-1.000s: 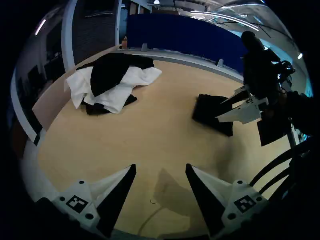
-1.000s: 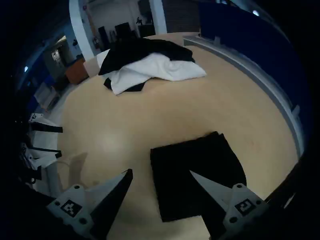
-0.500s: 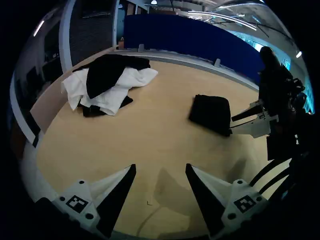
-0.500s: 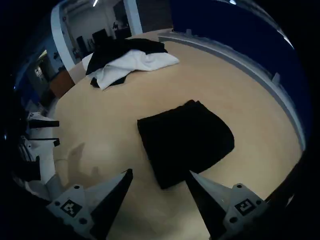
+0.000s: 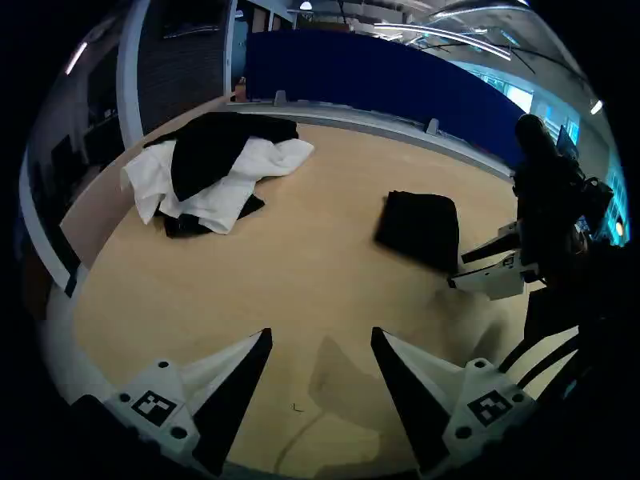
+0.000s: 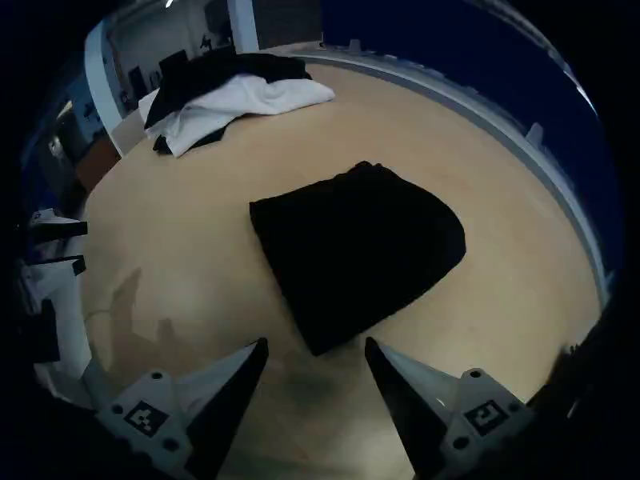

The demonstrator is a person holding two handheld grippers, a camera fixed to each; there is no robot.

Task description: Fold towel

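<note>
- Lying flat on the light wooden table (image 6: pixel 512 264) is a black towel (image 6: pixel 360 248), folded into a compact block with one rounded side. It is sitting at the middle of the right gripper view.
- Pointing toward 6 o'clock, the towel's nearest corner is reaching in between the fingertips of the right gripper (image 6: pixel 316 342).
- Gaping wide, the right gripper's jaws are released and holding nothing. Neither finger is pressing on the cloth.
- Showing in the left gripper view, the same towel (image 5: pixel 420 228) is lying toward 3 o'clock, with the right gripper (image 5: pixel 456 270) just beside its near edge at about 4 o'clock. I cannot tell whether the two are touching.
- Holding that gripper is a person (image 5: pixel 552 200), appearing as a dark figure at the 3 o'clock rim.
- Hovering over bare table (image 5: pixel 320 264), the left gripper (image 5: pixel 320 332) is also spread open and empty, well apart from the towel.
- Appearing at 9 o'clock in the right gripper view, the left gripper (image 6: pixel 84 245) is sitting at the table's edge.
- Resting at 10 o'clock in the left gripper view is a heap of white and black cloths (image 5: pixel 212 172). It is well apart from the folded towel.
- Lying at 11 o'clock in the right gripper view is that same heap (image 6: pixel 232 92).
- Running along the table's far edge is a dark blue partition (image 5: pixel 384 76).
</note>
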